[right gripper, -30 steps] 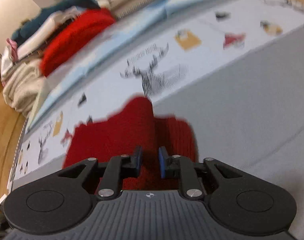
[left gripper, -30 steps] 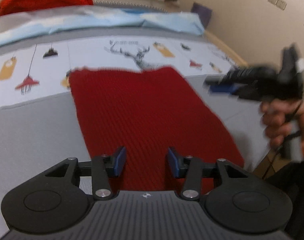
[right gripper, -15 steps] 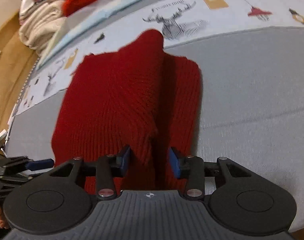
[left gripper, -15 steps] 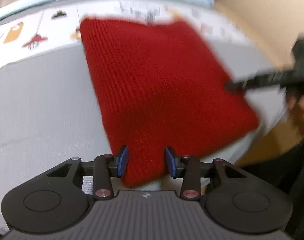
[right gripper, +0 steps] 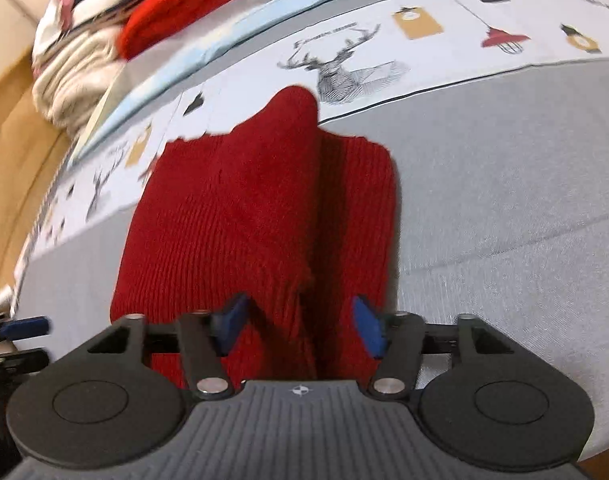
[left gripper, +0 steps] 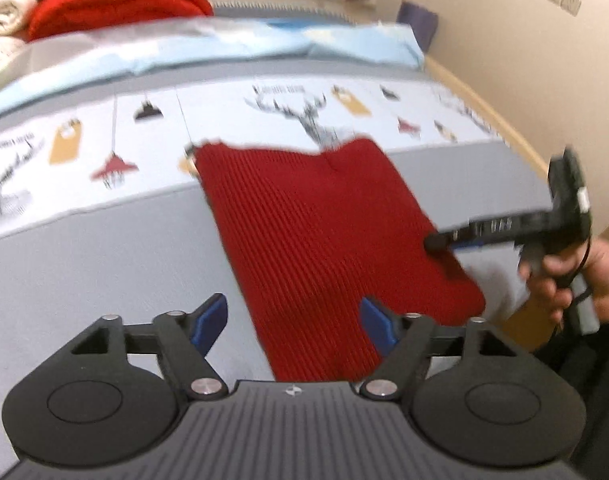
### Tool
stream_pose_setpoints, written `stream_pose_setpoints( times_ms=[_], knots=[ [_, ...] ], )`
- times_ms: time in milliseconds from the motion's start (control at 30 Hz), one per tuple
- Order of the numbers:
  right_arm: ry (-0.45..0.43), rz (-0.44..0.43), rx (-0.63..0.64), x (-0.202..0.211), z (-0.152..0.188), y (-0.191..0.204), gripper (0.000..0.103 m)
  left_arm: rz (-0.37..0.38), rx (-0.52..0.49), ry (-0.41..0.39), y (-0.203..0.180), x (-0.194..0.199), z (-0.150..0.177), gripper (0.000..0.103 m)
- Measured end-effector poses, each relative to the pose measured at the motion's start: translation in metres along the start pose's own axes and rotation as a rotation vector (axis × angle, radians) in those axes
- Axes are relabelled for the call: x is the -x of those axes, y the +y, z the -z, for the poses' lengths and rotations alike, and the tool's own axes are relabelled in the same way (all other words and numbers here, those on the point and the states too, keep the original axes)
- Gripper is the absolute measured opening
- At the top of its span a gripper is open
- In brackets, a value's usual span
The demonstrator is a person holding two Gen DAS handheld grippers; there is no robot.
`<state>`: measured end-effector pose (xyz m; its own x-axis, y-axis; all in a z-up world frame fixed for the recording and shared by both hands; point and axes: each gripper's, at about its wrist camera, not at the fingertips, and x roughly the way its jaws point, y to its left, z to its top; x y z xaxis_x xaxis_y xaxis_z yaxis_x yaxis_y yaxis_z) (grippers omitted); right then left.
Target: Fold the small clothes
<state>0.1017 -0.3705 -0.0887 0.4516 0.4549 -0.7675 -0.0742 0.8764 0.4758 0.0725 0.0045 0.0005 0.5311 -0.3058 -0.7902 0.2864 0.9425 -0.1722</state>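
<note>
Left wrist view: the red ribbed knit garment (left gripper: 328, 240) lies flat on the grey bedspread (left gripper: 84, 272); the left gripper (left gripper: 294, 320) hangs above its near edge, jaws opening, pinching nothing. Right wrist view: the right gripper (right gripper: 298, 326) straddles a raised ridge of knit, jaws opening, pads clear. The garment looks soft, light and limp; its corners or hem seem the best hold.

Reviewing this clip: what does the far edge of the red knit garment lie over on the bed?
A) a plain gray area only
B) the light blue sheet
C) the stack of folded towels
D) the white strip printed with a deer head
D: in the right wrist view the red knit garment has its far end over the white printed strip, just beside the deer head print; its near part lies on the gray cover.
</note>
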Motion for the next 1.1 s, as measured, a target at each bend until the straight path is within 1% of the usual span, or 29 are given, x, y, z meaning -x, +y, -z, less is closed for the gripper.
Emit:
stream_pose_setpoints(
  times_ms=[33,67,133,267,400,467,533,600,700,733,800,867,933,1100],
  knots=[
    [0.003,-0.001,-0.021,-0.003,-0.002,-0.003,0.072,0.003,0.009,-0.007,0.001,0.007,-0.004,0.081],
    [0.01,-0.001,-0.041,-0.006,-0.004,-0.006,0.075,0.009,0.021,-0.01,0.004,0.007,-0.009,0.085],
    [0.032,-0.005,-0.085,-0.014,-0.007,-0.011,0.081,0.027,0.05,-0.013,0.013,0.005,-0.017,0.086],
    [0.073,-0.005,-0.105,-0.023,-0.007,-0.012,0.09,0.044,0.106,0.031,0.028,-0.014,-0.038,0.087],
    [0.096,-0.014,-0.119,-0.029,-0.008,-0.015,0.094,0.108,0.153,0.088,0.042,-0.037,-0.055,0.089],
    [0.105,-0.02,-0.131,-0.032,-0.008,-0.018,0.096,0.134,0.177,0.11,0.048,-0.052,-0.061,0.098],
    [0.112,-0.031,-0.147,-0.033,-0.008,-0.021,0.096,0.152,0.202,0.124,0.053,-0.073,-0.065,0.099],
    [0.118,-0.04,-0.163,-0.033,-0.008,-0.023,0.096,0.166,0.242,0.156,0.06,-0.096,-0.065,0.1],
    [0.123,-0.047,-0.186,-0.033,-0.008,-0.023,0.096,0.179,0.353,0.194,0.075,-0.128,-0.059,0.1],
    [0.124,-0.048,-0.19,-0.034,-0.008,-0.023,0.096,0.172,0.406,0.213,0.082,-0.138,-0.056,0.1],
    [0.127,-0.053,-0.198,-0.035,-0.007,-0.023,0.096,0.155,0.496,0.221,0.091,-0.15,-0.053,0.1],
    [0.129,-0.06,-0.203,-0.037,-0.007,-0.024,0.096,0.156,0.485,0.242,0.09,-0.159,-0.055,0.1],
    [0.132,-0.068,-0.209,-0.039,-0.007,-0.026,0.096,0.157,0.473,0.23,0.09,-0.164,-0.058,0.101],
    [0.129,-0.069,-0.221,-0.041,-0.008,-0.025,0.096,0.175,0.494,0.231,0.093,-0.176,-0.058,0.103]
  ],
)
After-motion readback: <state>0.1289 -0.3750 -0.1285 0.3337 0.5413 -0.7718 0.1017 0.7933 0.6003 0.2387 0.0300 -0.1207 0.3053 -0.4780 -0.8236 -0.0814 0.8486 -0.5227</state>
